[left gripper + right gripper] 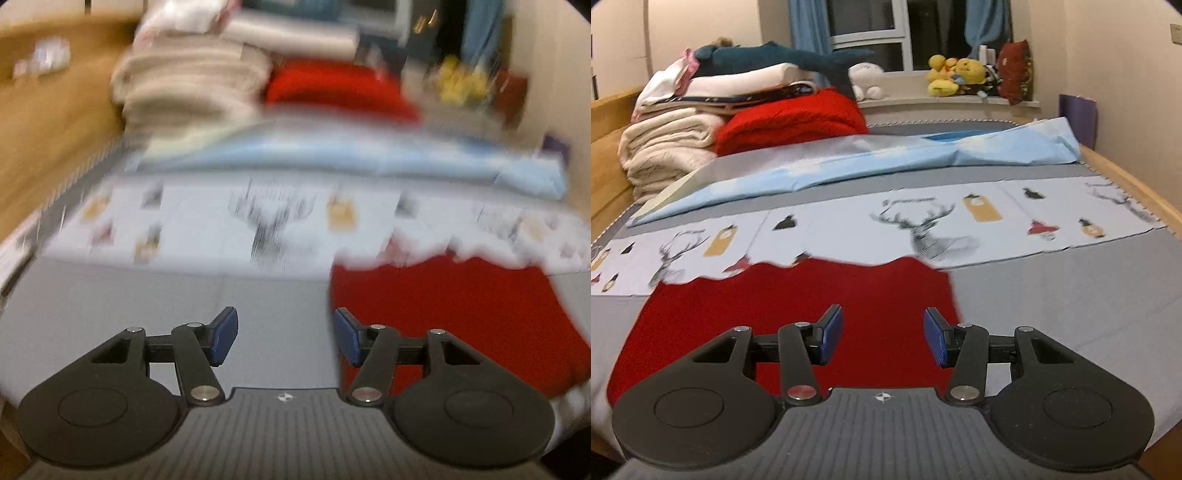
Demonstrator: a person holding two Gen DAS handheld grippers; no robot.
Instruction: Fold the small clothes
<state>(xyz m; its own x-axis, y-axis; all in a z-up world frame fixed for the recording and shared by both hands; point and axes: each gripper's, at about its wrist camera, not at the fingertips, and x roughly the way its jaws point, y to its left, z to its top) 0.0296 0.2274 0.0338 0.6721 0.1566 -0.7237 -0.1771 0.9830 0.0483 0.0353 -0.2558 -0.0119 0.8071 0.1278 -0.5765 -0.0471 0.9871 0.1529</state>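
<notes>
- Your left gripper [286, 336] stands apart, nothing between its pads, just left of the red garment [458, 317].
- Your right gripper [882, 338] gapes empty over that garment, lying flat on the grey bed [1071, 295].

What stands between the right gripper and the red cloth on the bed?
Nothing visible. The right gripper is open and empty, and the red cloth lies flat on the grey bed cover directly beneath and ahead of its fingers, with no other thing on top of it.
</notes>
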